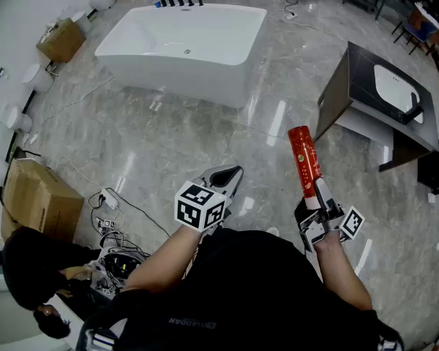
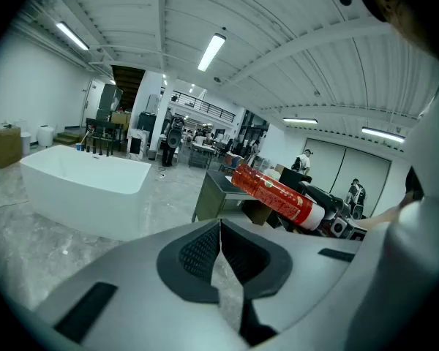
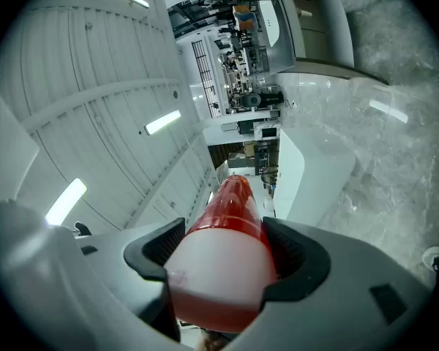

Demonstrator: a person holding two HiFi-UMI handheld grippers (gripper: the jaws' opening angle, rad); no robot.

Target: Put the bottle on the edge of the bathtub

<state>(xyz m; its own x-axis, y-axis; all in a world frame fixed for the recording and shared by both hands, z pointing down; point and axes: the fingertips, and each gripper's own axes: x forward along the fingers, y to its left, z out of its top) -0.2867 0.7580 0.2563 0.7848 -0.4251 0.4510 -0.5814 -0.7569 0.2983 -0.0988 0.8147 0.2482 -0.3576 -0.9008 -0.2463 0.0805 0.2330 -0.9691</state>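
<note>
Right gripper (image 1: 317,196), lower right: jaws wide, clamped on the red bottle (image 1: 304,159), well apart from the bathtub (image 1: 177,75) at upper left. Left gripper (image 1: 227,175), centre: jaws together, empty.

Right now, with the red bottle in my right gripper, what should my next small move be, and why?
Probably carry the bottle forward and left, toward the bathtub. The right gripper is clamped on the bottle's white end, but the tub stands well off across the floor, so its rim looks out of reach from here. The left gripper is shut and empty.
</note>
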